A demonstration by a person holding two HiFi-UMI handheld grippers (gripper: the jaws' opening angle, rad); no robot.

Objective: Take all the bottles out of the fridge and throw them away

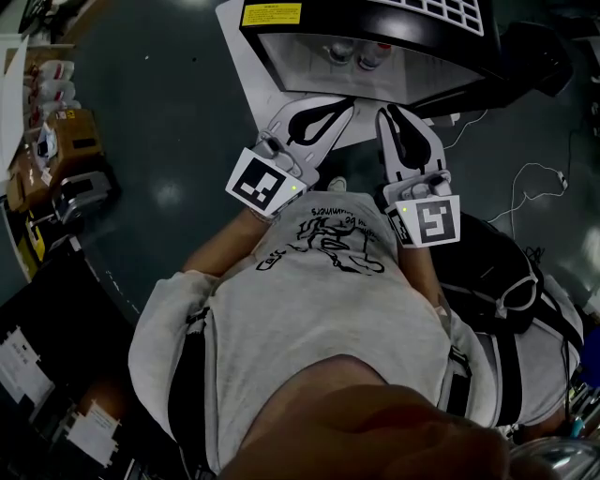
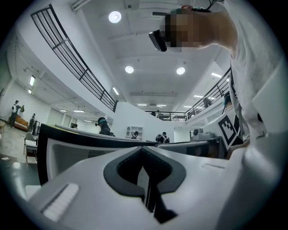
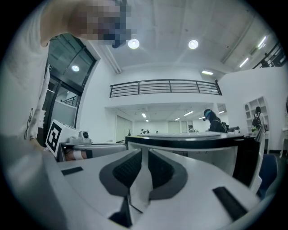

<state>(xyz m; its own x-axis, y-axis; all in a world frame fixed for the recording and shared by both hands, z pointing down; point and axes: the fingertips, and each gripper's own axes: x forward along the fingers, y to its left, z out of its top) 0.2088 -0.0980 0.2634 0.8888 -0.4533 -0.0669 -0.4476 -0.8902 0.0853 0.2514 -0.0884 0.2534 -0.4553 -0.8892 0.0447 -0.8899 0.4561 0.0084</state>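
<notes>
Evidently approach step, nothing removed yet. Left tool [image 1: 337, 112] and right tool [image 1: 388, 114] both pressed together, empty, aimed at fridge [image 1: 394, 28]. Bottles [image 1: 356, 54] inside, untouched. Next: spread one tool, reach in, pinch bottle.

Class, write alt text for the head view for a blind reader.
Seen from above, a person in a grey T-shirt aims the left gripper and the right gripper, both shut and empty, at a black fridge with bottles inside. A black bag sits beside the person at right.
</notes>
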